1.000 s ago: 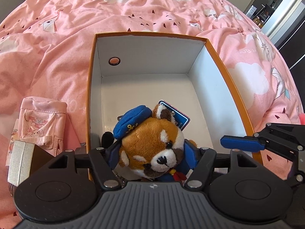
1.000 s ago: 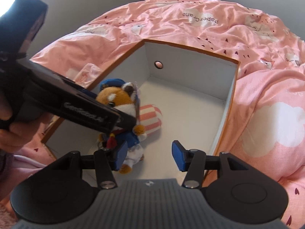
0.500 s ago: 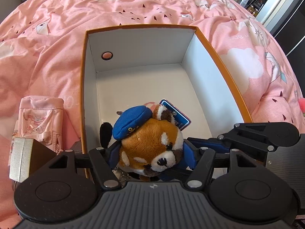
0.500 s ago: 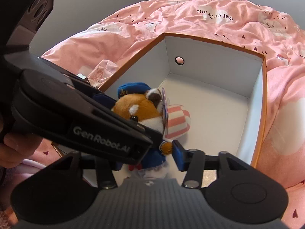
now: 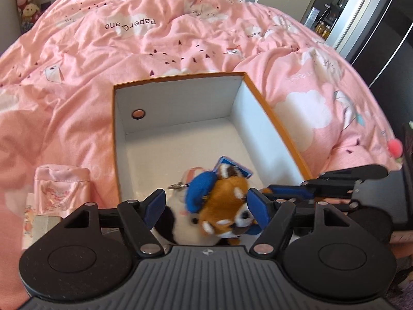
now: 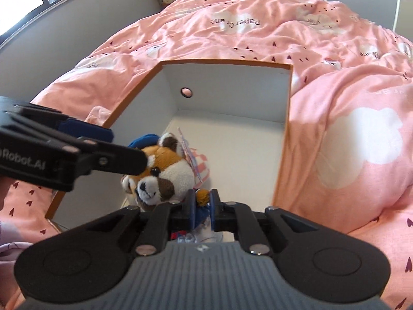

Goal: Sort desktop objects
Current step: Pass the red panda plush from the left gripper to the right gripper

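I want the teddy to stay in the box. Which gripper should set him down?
Right. The right gripper is already pinched on the brown plush red panda in blue clothes over the orange-rimmed white cardboard box; the left gripper has opened around its head.

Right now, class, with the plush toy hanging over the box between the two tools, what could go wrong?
1. The right tool pinches only the red panda plush by one small paw, so the toy may slip or swing.
2. The left tool, its jaws just opened, still flanks the head and could snag the blue cap.
3. The plush hangs near the orange box front wall and could catch its rim.
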{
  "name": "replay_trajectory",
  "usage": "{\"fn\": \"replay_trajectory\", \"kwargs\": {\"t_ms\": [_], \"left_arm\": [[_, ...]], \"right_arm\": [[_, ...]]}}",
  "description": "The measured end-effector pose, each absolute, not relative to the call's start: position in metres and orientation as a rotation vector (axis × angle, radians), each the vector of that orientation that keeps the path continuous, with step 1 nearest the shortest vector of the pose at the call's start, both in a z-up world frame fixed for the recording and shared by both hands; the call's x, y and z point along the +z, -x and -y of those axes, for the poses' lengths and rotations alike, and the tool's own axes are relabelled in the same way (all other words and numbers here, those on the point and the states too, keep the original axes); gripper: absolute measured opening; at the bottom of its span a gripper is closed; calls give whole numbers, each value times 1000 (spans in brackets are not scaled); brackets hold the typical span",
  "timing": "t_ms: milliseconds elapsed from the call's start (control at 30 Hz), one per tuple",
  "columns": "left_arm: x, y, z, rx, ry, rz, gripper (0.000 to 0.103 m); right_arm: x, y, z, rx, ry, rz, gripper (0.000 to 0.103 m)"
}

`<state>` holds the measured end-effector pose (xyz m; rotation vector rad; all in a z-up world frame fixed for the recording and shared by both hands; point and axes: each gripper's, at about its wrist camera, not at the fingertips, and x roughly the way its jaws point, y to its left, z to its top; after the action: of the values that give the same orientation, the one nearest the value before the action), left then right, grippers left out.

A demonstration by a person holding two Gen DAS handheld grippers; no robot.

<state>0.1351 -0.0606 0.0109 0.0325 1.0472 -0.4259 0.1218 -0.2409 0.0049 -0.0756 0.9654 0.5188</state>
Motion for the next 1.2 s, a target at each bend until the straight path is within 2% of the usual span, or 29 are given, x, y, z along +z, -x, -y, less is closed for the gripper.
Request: {"fn": "replay_trajectory", "kwargs": {"t_ms": [267,433,467,567,633,700,1033,1200], "left_arm": [[-2,-127,68,-413,-218,-1043,82],[-13,-132,67,-437,-229,-1064,82],[-14,-133,68,-434,-238,-1067,82],[-16,-134,68,-441,-245,-1057,82],[-15,-136,64,-432,-214,-1053,82],[-14,-138,61,-425,-192,-1050,82],[-13,-138,64,-460,-186,-1043,82],[-9,-136,64,-482,-214,-1023,82]], "right_arm": [[8,-131,250,496,107,-955,11],[17,-133,249,531,151,-937,19],[19,-133,248,551,153,-936,23],[22,-130,241,590,215,-930,25],[23,-129,239,592,255,-927,30],[25,-129,240,602,272,-927,41],[16,-122,222,685,324,-984,44],[3,-130,216,693,335,-1002,57]]}}
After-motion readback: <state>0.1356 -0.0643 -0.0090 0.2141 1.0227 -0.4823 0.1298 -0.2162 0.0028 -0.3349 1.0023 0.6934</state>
